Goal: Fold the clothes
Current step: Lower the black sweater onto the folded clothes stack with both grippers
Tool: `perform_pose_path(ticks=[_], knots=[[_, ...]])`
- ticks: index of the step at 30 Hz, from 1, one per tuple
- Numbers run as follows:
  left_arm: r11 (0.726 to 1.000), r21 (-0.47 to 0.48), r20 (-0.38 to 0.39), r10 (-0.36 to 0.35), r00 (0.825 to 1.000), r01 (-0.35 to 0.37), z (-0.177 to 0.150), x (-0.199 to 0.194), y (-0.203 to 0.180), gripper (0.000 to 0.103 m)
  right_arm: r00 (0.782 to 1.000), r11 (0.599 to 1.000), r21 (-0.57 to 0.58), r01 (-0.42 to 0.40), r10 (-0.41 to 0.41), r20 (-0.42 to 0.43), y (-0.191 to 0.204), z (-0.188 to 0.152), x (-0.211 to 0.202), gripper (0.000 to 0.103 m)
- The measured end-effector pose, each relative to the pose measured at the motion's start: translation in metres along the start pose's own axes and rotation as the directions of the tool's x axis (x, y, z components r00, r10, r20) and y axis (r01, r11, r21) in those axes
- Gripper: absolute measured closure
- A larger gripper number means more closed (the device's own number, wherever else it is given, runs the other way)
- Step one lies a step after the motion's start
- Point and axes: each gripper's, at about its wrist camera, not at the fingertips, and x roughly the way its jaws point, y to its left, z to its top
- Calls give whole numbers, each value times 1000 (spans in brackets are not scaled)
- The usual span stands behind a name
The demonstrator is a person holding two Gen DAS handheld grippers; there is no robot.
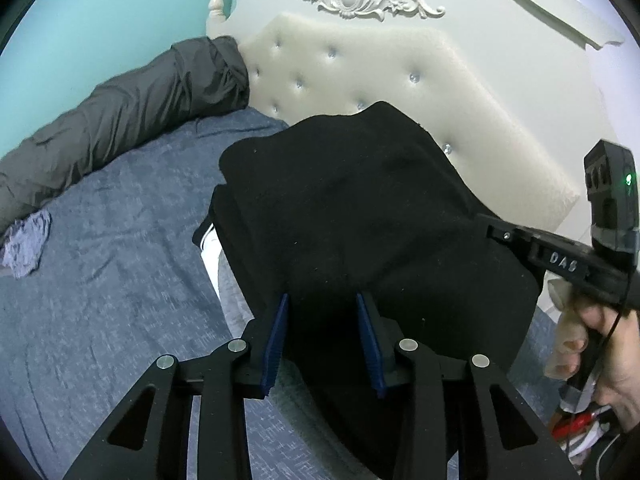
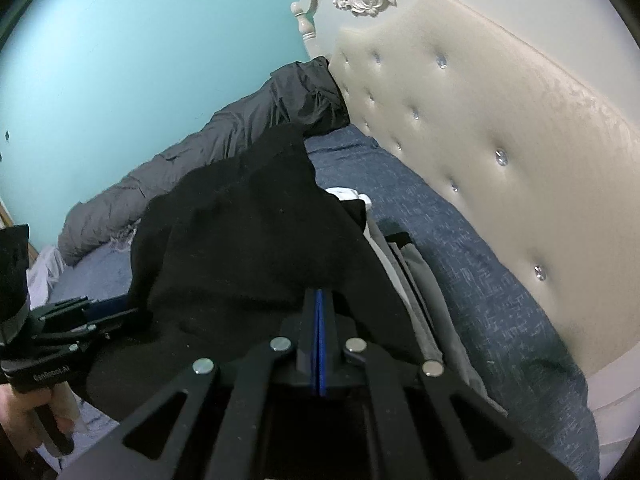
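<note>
A black garment (image 1: 360, 208) hangs bunched between my two grippers over the blue bed (image 1: 100, 280). My left gripper (image 1: 322, 298) has its blue pads apart with a thick fold of the black cloth filling the gap, and they grip it. In the right wrist view the black garment (image 2: 240, 240) spreads ahead of my right gripper (image 2: 319, 292), whose pads meet on its near edge. Under the garment lies a stack of folded grey and white clothes (image 2: 416, 280). The right gripper (image 1: 490, 228) bites the cloth's right edge in the left wrist view. The left gripper (image 2: 128, 312) shows at the cloth's left side.
A rolled grey duvet (image 1: 120, 120) lies along the teal wall. The white tufted headboard (image 1: 380, 68) stands behind the garment. A small crumpled grey-blue cloth (image 1: 28, 244) sits at the left of the bed. A person's hand (image 1: 608, 344) holds the right gripper's handle.
</note>
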Motion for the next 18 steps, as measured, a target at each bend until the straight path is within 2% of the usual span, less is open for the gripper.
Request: perform_pose_path(ticks=[4, 7, 10, 15, 18], knots=[[1000, -6, 1, 22, 1000, -22, 0, -6, 3, 66, 996, 1000, -9, 28, -27, 89, 7, 6, -30, 103], [1000, -13, 11, 27, 1000, -27, -2, -9, 7, 66, 991, 998, -47, 50, -43, 126, 12, -3, -44, 103], [1000, -7, 22, 25, 999, -25, -6, -14, 6, 66, 991, 989, -114, 98, -87, 100, 16, -16, -42, 103], [1000, -6, 19, 20, 1000, -19, -8, -17, 2, 66, 994, 994, -17, 105, -104, 41, -8, -26, -31, 103], [1000, 3, 26, 17, 1000, -17, -6, -22, 3, 66, 992, 996, 6, 86, -86, 96, -5, -18, -48, 103]])
